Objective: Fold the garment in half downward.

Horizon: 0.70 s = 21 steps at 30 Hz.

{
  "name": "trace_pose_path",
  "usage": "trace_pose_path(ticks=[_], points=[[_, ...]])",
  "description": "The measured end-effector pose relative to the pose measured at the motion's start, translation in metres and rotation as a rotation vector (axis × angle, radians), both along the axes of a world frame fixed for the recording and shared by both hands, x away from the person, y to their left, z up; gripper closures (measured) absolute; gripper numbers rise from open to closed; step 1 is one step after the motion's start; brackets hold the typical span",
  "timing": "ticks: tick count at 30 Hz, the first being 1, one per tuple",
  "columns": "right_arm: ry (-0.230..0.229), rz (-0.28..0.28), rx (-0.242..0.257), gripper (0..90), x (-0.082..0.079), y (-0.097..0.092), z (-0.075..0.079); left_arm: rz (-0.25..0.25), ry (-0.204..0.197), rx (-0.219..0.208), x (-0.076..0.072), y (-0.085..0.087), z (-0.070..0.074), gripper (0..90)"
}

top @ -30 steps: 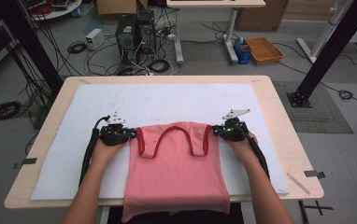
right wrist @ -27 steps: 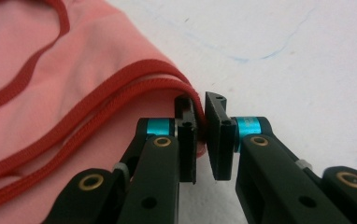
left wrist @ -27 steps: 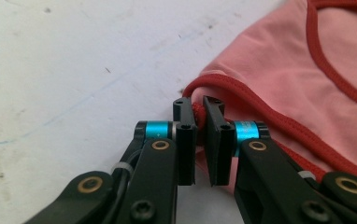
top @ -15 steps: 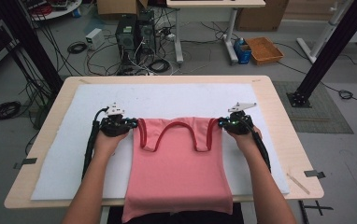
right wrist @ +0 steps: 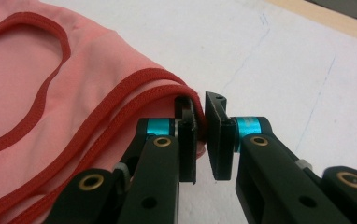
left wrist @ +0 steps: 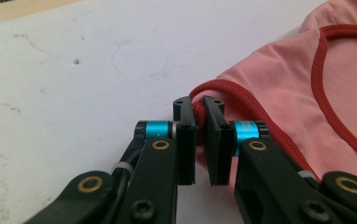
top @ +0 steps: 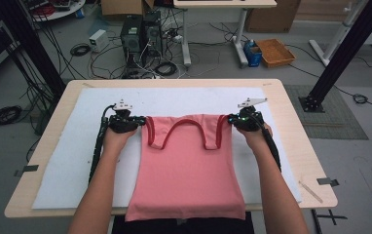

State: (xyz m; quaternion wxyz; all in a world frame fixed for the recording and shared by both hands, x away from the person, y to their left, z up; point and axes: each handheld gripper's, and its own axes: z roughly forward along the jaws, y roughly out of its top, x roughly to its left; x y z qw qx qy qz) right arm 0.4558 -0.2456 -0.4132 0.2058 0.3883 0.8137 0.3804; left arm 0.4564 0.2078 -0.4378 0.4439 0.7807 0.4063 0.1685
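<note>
A pink tank top (top: pixel 186 165) with dark red trim lies flat on the white mat (top: pixel 77 161), its hem hanging over the table's near edge. My left gripper (top: pixel 141 122) is at the top's left shoulder strap. In the left gripper view this gripper (left wrist: pixel 199 108) is shut on the strap's red-trimmed edge (left wrist: pixel 223 86). My right gripper (top: pixel 230 119) is at the right shoulder strap. In the right gripper view this gripper (right wrist: pixel 200 114) is shut on that strap's red edge (right wrist: pixel 158 77). The cloth is pulled taut between the two grippers.
The mat covers most of the wooden table (top: pixel 291 122); bare mat lies beyond the top and on both sides. A strip of tape (top: pixel 326 181) sits near the table's right front corner. On the floor behind are cables, a computer tower (top: pixel 131 33) and an orange basket (top: pixel 274 51).
Both grippers have moved away from the person and slightly apart, dragging the tank top farther up the mat and stretching its shoulders wider.
</note>
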Motion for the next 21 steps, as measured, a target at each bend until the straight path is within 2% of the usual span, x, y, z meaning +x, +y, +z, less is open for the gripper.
trace_pose_path(ticks=[2,3,4,6,8,9,11,13,16,18,21], points=[[0.007,-0.006,-0.007,83.8,0.004,0.001,0.0,0.004,0.009,-0.018,0.004,0.0,-0.001,83.6],[0.006,-0.008,-0.014,83.8,0.006,0.0,0.001,0.004,0.013,-0.004,0.006,0.0,0.0,83.6],[0.008,-0.013,-0.016,83.8,0.009,0.0,0.002,0.007,0.01,-0.003,0.008,-0.001,0.001,83.6],[0.006,-0.024,-0.028,83.8,0.014,0.0,0.006,0.015,-0.002,-0.028,0.013,-0.003,0.006,83.6],[-0.006,-0.039,-0.027,83.7,0.02,-0.001,0.011,0.015,-0.004,-0.024,0.018,-0.005,0.011,83.6],[-0.006,-0.047,-0.032,83.7,0.023,-0.001,0.014,0.013,-0.006,-0.033,0.021,-0.006,0.014,83.6],[-0.015,-0.056,-0.031,83.8,0.028,-0.003,0.017,0.015,-0.012,-0.084,0.025,-0.004,0.018,83.6],[-0.021,-0.069,-0.015,83.8,0.03,-0.005,0.018,0.016,-0.007,-0.101,0.028,-0.003,0.02,83.5],[-0.014,-0.062,-0.008,83.8,0.03,-0.007,0.015,-0.006,-0.006,-0.086,0.027,-0.003,0.019,83.5],[-0.025,-0.045,-0.003,83.8,0.027,-0.008,0.013,-0.022,-0.005,-0.079,0.024,-0.005,0.017,83.5],[-0.028,-0.03,0.006,83.8,0.023,-0.009,0.008,-0.029,-0.01,-0.086,0.02,-0.005,0.015,83.5]])
